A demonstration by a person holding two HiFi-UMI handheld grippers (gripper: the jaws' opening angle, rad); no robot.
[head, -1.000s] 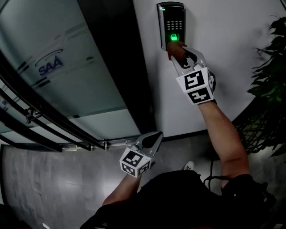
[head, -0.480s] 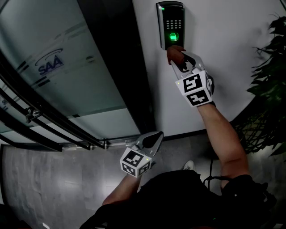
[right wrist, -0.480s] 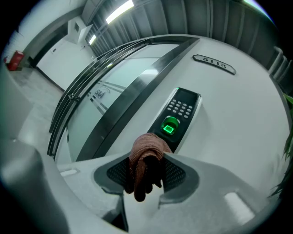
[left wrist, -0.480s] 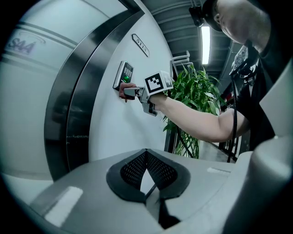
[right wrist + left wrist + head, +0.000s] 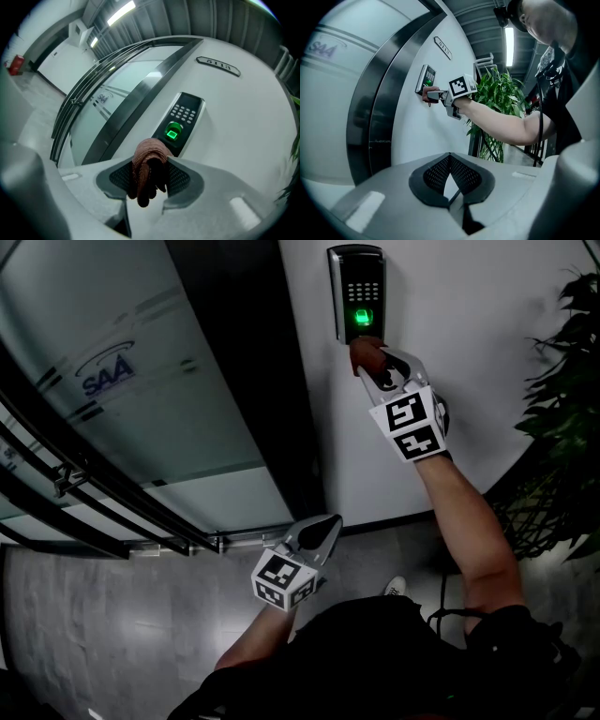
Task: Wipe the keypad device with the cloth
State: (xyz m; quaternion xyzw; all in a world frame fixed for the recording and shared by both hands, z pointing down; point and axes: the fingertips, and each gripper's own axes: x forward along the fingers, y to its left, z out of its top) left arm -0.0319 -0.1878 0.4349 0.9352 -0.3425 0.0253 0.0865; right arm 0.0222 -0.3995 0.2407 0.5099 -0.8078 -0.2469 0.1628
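ahead of the jaws of the right gripper [image 5: 149,174], the cloth [image 5: 148,159] hides the bottom corner of the keypad device [image 5: 183,119], whose key markings are too small to read. to the right of those jaws, the plant [image 5: 567,418] is cut off by the picture's edge.

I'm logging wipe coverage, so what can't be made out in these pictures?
- Contact: whether the cloth held in the right gripper touches the keypad device. In the right gripper view the cloth covers the device's lower end.
- Key labels: too small in every view.
- Dirt on the device: too small and dark to see in the head view.
- Plant: cut off by the head view's right edge.
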